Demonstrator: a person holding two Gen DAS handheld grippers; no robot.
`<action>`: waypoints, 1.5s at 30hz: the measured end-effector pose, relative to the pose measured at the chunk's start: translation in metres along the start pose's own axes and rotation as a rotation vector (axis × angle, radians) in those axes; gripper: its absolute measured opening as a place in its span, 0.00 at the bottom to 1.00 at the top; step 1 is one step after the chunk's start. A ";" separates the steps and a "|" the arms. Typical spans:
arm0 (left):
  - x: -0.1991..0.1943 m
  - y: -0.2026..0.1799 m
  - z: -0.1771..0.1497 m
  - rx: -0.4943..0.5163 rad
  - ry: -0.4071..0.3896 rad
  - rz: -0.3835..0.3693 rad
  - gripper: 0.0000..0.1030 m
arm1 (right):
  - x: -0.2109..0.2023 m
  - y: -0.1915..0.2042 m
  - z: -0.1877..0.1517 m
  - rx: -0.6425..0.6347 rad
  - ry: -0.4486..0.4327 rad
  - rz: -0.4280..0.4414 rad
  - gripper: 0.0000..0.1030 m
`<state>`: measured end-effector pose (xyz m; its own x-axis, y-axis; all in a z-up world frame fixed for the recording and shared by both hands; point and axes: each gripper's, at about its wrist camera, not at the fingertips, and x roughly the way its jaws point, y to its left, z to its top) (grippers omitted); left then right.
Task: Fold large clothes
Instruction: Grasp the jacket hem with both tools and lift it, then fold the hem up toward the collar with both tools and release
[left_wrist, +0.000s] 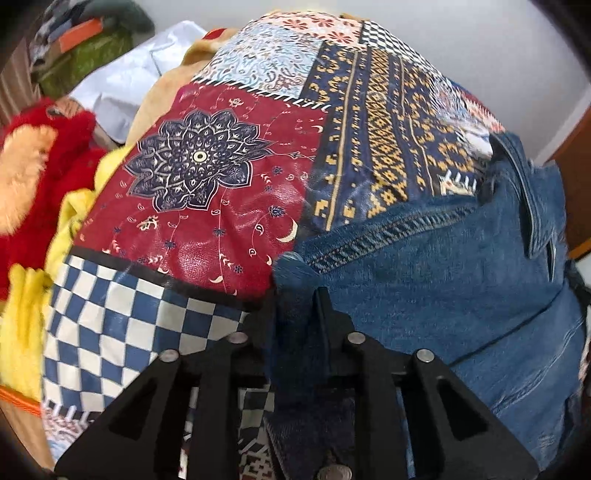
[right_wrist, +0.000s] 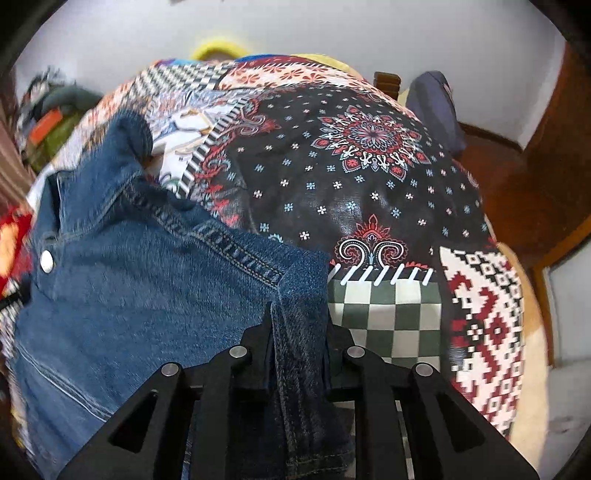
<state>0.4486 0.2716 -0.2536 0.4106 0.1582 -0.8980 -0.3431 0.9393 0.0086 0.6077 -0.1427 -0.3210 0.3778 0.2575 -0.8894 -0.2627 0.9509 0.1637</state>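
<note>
A denim jacket (left_wrist: 436, 280) lies spread on a patchwork bedspread (left_wrist: 207, 177), its shoulder corners bunched between the jaws of the left gripper (left_wrist: 295, 306) at six o'clock and the right gripper (right_wrist: 299, 317); thick, heavy, limp cloth, probably best held at stitched seams.

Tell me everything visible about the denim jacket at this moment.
The denim jacket is blue with tan topstitching, a collar and a metal snap button. It lies spread on the patchwork-print cover. The left gripper and right gripper each have a fold of its shoulder edge between their fingers.
</note>
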 end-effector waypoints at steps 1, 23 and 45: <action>0.000 -0.001 0.000 0.010 0.003 0.013 0.21 | -0.001 0.002 0.000 -0.014 0.007 -0.023 0.27; -0.224 -0.044 -0.069 0.175 -0.322 -0.038 0.82 | -0.228 0.037 -0.070 -0.083 -0.274 -0.030 0.82; -0.229 -0.028 -0.258 0.068 -0.146 -0.086 0.98 | -0.278 0.052 -0.256 -0.036 -0.243 0.108 0.91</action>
<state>0.1464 0.1302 -0.1620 0.5562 0.1144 -0.8231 -0.2458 0.9688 -0.0314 0.2614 -0.2093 -0.1748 0.5466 0.3945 -0.7387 -0.3427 0.9102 0.2325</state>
